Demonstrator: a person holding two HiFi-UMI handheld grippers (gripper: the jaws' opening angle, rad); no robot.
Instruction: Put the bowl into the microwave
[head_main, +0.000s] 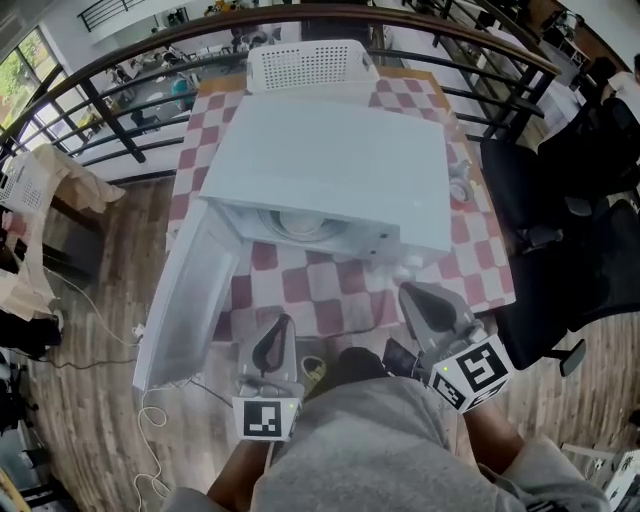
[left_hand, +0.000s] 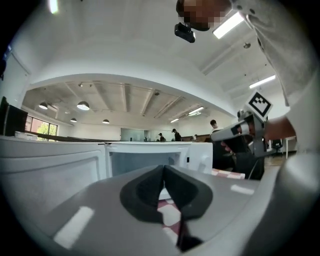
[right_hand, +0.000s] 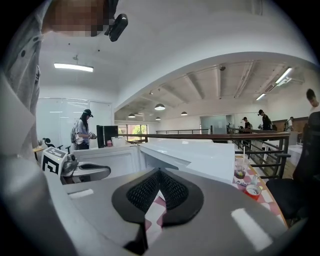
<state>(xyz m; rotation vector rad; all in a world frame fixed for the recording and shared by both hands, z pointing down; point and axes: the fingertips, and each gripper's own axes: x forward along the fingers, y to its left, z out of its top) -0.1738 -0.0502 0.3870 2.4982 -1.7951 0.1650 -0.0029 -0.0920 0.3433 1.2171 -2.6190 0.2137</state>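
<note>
Both the left tongs (head_main: 277, 328) and the right tongs (head_main: 420, 298) are clenched on nothing. The bowl (head_main: 296, 222) appears to sit inside the microwave (head_main: 340, 170) on the tabletop (head_main: 330, 292). With the door (head_main: 185, 300) hanging open, a hard shove shut could jolt the bowl.

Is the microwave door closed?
No, the door of the microwave stands swung wide open to the left in the head view, leaving the inside exposed.

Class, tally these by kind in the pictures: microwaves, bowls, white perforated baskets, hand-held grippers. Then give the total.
Microwave: 1
Bowl, inside it: 1
Basket: 1
Grippers: 2, left gripper and right gripper
Total: 5
</note>
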